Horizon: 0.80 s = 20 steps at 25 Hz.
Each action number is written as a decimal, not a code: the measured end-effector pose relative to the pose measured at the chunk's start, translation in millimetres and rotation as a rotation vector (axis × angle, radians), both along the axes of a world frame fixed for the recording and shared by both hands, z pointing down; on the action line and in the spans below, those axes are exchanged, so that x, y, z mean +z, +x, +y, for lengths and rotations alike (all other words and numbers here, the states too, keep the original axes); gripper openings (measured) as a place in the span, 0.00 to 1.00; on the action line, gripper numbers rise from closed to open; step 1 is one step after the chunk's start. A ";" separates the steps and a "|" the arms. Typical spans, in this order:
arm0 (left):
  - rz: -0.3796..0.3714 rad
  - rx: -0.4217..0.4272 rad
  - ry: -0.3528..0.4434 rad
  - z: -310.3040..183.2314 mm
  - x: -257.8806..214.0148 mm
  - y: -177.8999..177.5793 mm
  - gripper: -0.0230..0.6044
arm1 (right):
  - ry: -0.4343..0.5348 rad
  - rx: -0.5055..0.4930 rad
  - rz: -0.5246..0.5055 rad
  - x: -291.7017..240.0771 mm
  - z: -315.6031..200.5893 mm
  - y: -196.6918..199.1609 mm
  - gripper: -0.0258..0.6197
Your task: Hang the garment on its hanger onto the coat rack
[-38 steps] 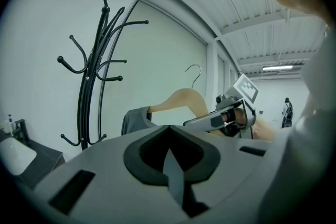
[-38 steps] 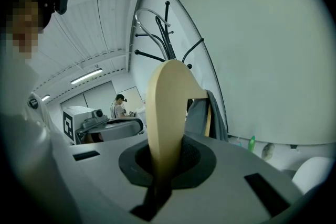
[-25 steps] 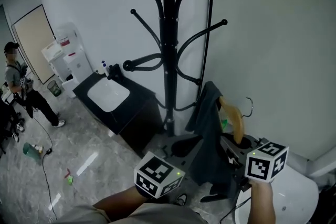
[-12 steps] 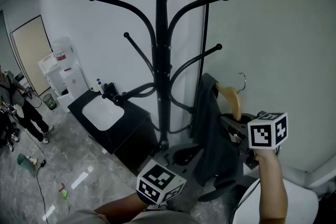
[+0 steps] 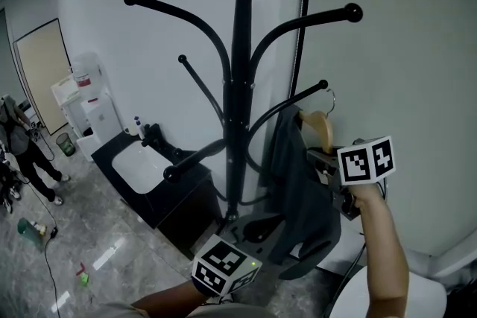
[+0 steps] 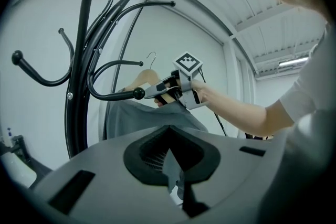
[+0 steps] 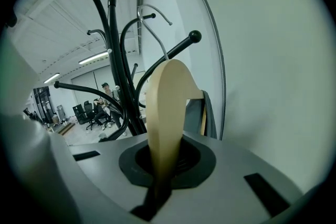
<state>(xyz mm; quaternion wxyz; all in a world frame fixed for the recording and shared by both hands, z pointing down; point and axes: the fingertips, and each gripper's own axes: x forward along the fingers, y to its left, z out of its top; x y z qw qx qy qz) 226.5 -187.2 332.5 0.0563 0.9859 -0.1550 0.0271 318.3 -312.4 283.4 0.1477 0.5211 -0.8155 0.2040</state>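
Observation:
The black coat rack (image 5: 240, 86) stands in the middle of the head view. My right gripper (image 5: 322, 159) is shut on the wooden hanger (image 5: 320, 129), held high beside the rack. The hanger's metal hook (image 5: 329, 97) sits just by the ball end of a lower right arm (image 5: 322, 86). The dark grey garment (image 5: 294, 190) hangs from the hanger. In the right gripper view the hanger (image 7: 165, 113) rises from between the jaws of the right gripper (image 7: 160, 191), with its hook (image 7: 152, 23) above. My left gripper (image 6: 176, 186) is low and shut on a fold of the garment (image 6: 152, 120).
A black cabinet with a white top (image 5: 145, 160) stands behind and left of the rack. A water dispenser (image 5: 89, 97) and a person (image 5: 19, 138) are at the far left. A white round surface (image 5: 395, 298) lies at the bottom right. The wall is close on the right.
My right gripper has lifted the hanger and garment up, bringing the hook level with the rack's lower right arm. The left gripper stays low.

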 end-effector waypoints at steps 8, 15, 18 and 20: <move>-0.001 -0.002 -0.020 -17.8 6.6 -6.7 0.05 | -0.026 0.006 0.068 15.2 -36.0 -7.4 0.07; 0.003 0.009 -0.038 -27.6 12.1 -10.5 0.04 | -0.040 0.010 0.105 32.6 -47.6 -16.7 0.07; 0.004 0.012 -0.048 -31.2 15.4 -15.7 0.05 | -0.055 0.014 0.129 46.1 -51.0 -26.0 0.07; 0.005 0.011 -0.056 -36.6 16.3 -21.1 0.04 | -0.056 0.022 0.150 51.9 -56.0 -33.8 0.07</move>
